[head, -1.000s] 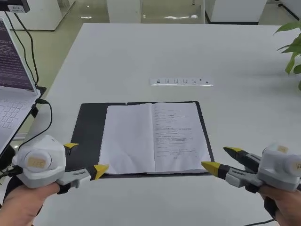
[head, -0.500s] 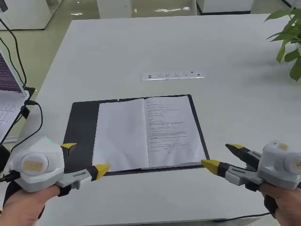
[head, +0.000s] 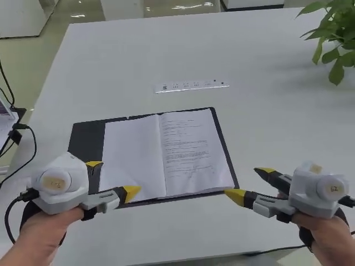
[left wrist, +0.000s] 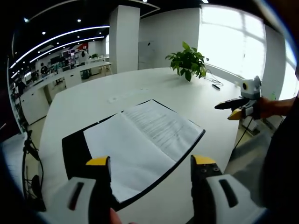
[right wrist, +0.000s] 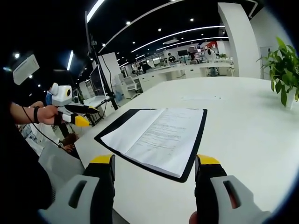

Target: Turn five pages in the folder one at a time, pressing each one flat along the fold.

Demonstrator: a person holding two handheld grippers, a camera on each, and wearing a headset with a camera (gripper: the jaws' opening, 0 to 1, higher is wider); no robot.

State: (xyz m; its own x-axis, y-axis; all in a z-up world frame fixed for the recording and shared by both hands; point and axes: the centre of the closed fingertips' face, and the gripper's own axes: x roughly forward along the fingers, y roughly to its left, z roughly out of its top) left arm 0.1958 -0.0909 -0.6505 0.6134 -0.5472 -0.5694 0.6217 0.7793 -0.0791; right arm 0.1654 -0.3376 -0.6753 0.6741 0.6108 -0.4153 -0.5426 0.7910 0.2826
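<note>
The large white bench [head: 266, 61] is carrying the open black folder [head: 86, 141], which is lying flat toward the near edge. A blank white sheet [head: 133, 155] is facing up on its left half and a printed sheet [head: 191, 152] on its right.

Over the last second the whole head view is shifting, which I am reading as the headset swinging. The folder is keeping its place, with the same two sheets showing. No page is lifting, so I am judging that no turn is underway.

The left claw [head: 112, 178] is still hovering spread wide over the folder's near left corner, gripping nothing. The right claw [head: 250, 183] is hanging equally wide and empty just off the near right corner.

The print is too small to read, and the number of pages already turned is not showing. The green potted plant [head: 330, 33] is being cut off at the far right.
</note>
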